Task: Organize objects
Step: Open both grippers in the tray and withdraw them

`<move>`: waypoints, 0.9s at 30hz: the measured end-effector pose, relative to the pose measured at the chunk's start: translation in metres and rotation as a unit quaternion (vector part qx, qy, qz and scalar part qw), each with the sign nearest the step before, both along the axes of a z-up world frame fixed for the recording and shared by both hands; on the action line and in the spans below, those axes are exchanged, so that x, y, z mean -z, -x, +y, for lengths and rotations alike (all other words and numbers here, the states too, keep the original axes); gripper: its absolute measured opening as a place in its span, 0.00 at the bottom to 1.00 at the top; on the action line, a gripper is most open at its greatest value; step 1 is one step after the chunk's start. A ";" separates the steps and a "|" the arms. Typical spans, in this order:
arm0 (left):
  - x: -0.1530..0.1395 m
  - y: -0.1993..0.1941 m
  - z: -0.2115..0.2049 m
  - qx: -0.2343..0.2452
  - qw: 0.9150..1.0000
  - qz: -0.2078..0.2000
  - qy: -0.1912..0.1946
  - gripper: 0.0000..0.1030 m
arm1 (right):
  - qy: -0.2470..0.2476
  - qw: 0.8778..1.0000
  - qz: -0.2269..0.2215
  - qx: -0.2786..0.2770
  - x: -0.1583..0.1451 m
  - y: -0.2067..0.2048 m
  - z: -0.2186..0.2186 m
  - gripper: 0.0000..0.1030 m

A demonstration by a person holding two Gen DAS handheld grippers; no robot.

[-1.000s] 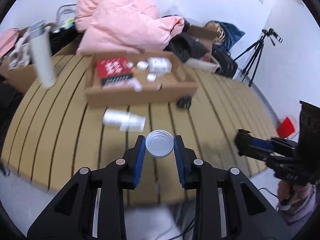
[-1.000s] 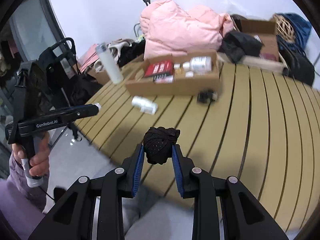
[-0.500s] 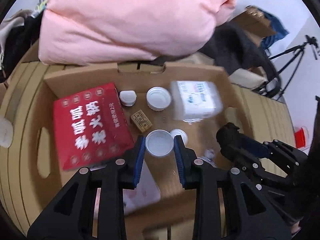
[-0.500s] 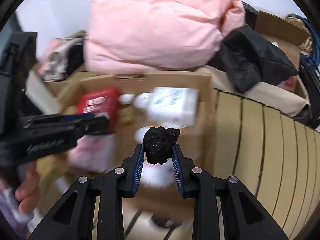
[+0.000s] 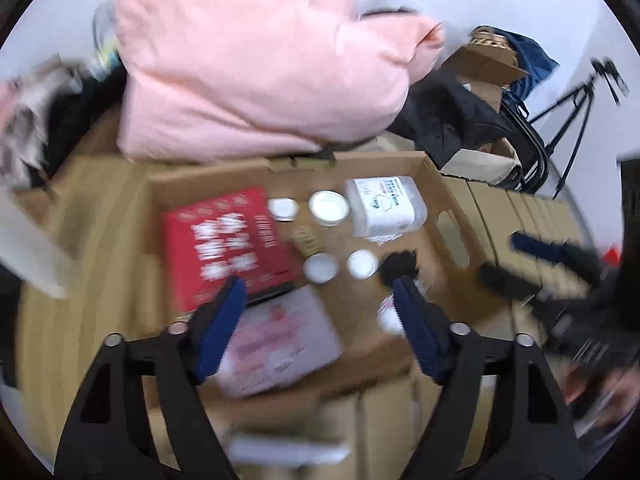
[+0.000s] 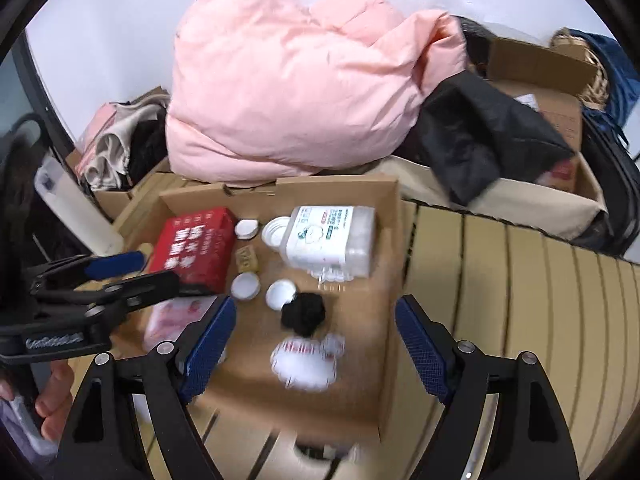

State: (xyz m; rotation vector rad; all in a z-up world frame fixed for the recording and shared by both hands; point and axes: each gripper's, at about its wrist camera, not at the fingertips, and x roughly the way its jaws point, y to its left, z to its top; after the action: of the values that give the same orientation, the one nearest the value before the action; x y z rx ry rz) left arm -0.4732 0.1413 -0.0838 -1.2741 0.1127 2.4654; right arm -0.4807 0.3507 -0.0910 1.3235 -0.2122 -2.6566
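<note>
A shallow cardboard box [image 6: 384, 208] sits on the slatted table and also shows in the left wrist view [image 5: 440, 184]. In it lie a small round tin [image 5: 320, 267] and a black fabric bundle [image 6: 302, 313], seen too in the left wrist view [image 5: 398, 266]. My left gripper [image 5: 320, 316] is open and empty above the box. My right gripper [image 6: 314, 338] is open and empty above the bundle. The tin also shows in the right wrist view [image 6: 245, 285].
The box also holds a red packet [image 6: 192, 248], a white plastic bottle [image 6: 332, 240], several white caps, a pink packet [image 5: 280, 340] and a small white packet [image 6: 306, 362]. A pink duvet [image 6: 304, 92], black clothing [image 6: 488, 132] and more boxes lie behind. A tripod [image 5: 576, 104] stands right.
Both grippers have opened: the tin has left my left gripper and the black bundle my right, and both now lie in the box. Both grippers have pulled back a little.
</note>
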 end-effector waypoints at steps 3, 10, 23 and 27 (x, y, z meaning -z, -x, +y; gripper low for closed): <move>-0.023 -0.054 -0.031 0.004 0.998 0.044 0.048 0.78 | 0.006 1.000 0.003 -0.006 -0.026 -0.040 0.010 0.82; -0.061 -0.195 -0.122 -0.009 0.993 0.097 0.068 0.96 | -0.020 0.999 0.042 -0.004 -0.065 -0.179 0.024 0.83; -0.081 -0.395 -0.136 0.028 0.982 0.182 0.035 1.00 | 0.013 0.996 0.091 0.010 -0.068 -0.413 -0.041 0.83; -0.091 -0.408 -0.146 0.004 0.979 0.200 0.029 1.00 | -0.087 0.988 0.130 0.009 -0.084 -0.431 -0.063 0.83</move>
State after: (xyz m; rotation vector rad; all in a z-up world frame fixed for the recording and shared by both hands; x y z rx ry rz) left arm -0.0655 -0.0046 0.0074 -0.7779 0.2920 2.6958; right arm -0.0497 0.2878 -0.0066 1.0032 0.0432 -2.8836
